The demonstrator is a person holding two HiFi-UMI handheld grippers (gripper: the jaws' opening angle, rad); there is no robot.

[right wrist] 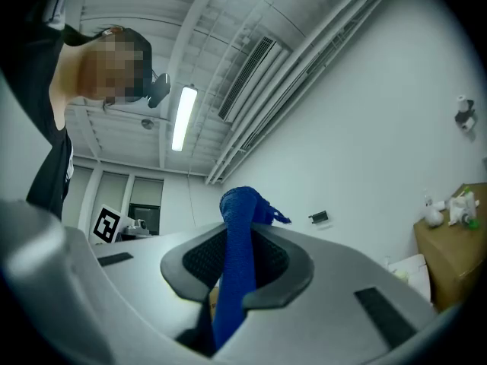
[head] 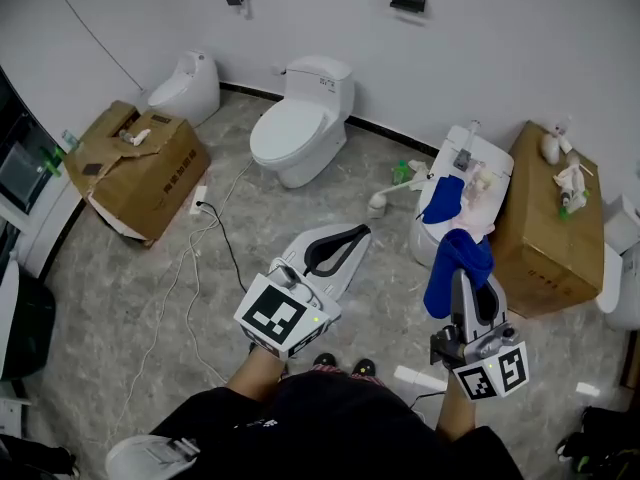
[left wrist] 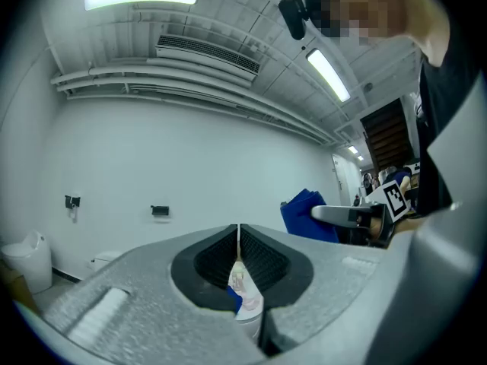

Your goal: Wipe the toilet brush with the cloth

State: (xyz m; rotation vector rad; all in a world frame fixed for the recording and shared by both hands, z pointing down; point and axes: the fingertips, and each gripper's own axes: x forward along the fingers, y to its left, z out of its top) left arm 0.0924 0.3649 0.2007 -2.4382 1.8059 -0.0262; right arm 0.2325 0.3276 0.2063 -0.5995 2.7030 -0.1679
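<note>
A: Right gripper point(head: 470, 286) clamps the blue cloth point(head: 458, 260); left gripper point(head: 350, 238) is closed. Toilet brush point(head: 379, 204) lies on the floor point(head: 150, 308), 11 o'clock from the cloth, well apart.
B: Risk: wiped unheld, it likely skids away.

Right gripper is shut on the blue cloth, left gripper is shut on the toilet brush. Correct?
Not quite. The left gripper is shut, but on nothing: the left gripper view shows its jaws pressed together with no object between them. The rest holds: the right gripper is shut on the blue cloth.
</note>
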